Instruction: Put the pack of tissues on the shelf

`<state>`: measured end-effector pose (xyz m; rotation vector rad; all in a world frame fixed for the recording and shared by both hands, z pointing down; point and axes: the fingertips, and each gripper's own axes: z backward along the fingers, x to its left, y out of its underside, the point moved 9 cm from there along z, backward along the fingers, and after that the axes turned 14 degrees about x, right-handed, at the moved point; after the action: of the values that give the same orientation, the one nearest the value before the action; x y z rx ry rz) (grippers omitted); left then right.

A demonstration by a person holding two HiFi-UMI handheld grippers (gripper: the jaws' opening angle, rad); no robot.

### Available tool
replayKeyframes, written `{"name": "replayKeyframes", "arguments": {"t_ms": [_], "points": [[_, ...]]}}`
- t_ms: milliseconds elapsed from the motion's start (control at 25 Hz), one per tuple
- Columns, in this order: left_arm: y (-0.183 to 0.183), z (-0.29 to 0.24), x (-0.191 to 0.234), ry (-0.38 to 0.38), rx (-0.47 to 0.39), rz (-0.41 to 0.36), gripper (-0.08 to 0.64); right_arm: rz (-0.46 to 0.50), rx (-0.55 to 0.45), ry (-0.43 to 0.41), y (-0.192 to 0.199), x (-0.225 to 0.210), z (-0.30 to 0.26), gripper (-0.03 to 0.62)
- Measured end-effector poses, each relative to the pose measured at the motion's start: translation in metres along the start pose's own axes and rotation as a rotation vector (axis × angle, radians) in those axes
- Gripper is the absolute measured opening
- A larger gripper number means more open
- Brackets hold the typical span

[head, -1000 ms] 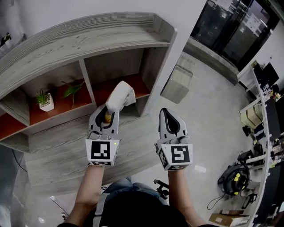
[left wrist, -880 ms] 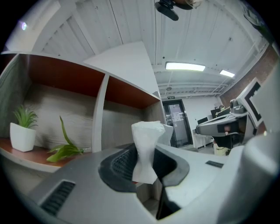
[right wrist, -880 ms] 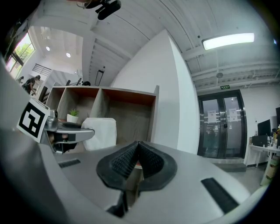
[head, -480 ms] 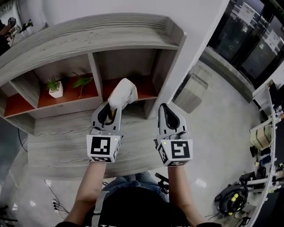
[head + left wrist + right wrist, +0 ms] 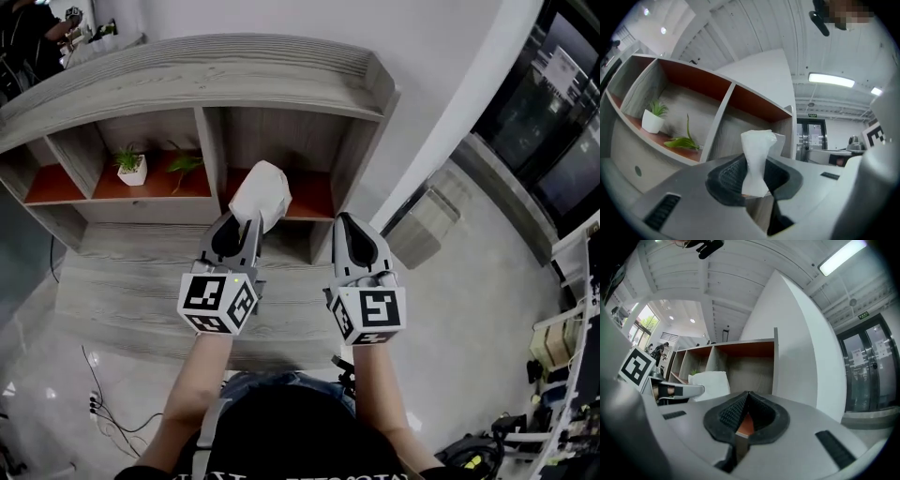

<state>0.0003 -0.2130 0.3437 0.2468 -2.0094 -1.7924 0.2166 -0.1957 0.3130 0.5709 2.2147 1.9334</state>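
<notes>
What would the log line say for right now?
left gripper: shut on white soft pack of tissues | right gripper: shut, empty | pack: held before grey wooden shelf, not yet placed

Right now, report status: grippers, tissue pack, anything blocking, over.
Left gripper shut on pack of tissues, not yet on shelf. Right gripper shut, empty. Right compartment shows no obstruction.

Nothing legible showed anywhere. A small green sign [image 5: 813, 115] hung above the glass doors [image 5: 812, 138], its lettering too small to read. The left marker cube [image 5: 217, 305] and the right marker cube [image 5: 367, 314] bore only black-and-white square patterns. White print on the person's black shirt [image 5: 300, 450] was cut off at the bottom edge.
</notes>
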Motion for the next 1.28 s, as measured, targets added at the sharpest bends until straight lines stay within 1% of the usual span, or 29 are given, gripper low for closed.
{"name": "replayKeyframes", "arguments": {"t_ms": [120,240,400,640,720,880,1040,1080,1280], "points": [[0.005,-0.006,0.0,0.012,-0.003,0.14,0.092,0.007,-0.01,-0.027,0.0,-0.005,-0.001,0.015],[0.011,-0.011,0.003,0.026,-0.007,0.307,0.092,0.003,-0.021,-0.032,0.0,-0.014,0.0,0.015],[0.019,-0.02,0.009,0.051,-0.011,0.525,0.092,-0.025,-0.04,-0.028,0.002,-0.025,0.002,0.015],[0.035,-0.038,0.012,0.079,0.016,0.818,0.092,-0.076,-0.057,-0.018,0.005,-0.035,0.002,0.015],[0.041,-0.043,0.012,0.077,0.029,0.89,0.092,-0.086,-0.057,-0.015,0.007,-0.038,0.003,0.015],[0.051,-0.05,0.01,0.078,0.051,1.001,0.092,-0.098,-0.052,-0.011,0.012,-0.041,0.002,0.015],[0.067,-0.057,0.011,0.077,0.051,1.182,0.092,-0.102,-0.038,-0.01,0.016,-0.043,0.003,0.015],[0.07,-0.058,0.011,0.071,0.05,1.214,0.092,-0.104,-0.035,-0.01,0.017,-0.043,0.004,0.015],[0.075,-0.063,0.013,0.037,0.039,1.286,0.092,-0.101,-0.032,-0.008,0.016,-0.043,0.004,0.015]]}}
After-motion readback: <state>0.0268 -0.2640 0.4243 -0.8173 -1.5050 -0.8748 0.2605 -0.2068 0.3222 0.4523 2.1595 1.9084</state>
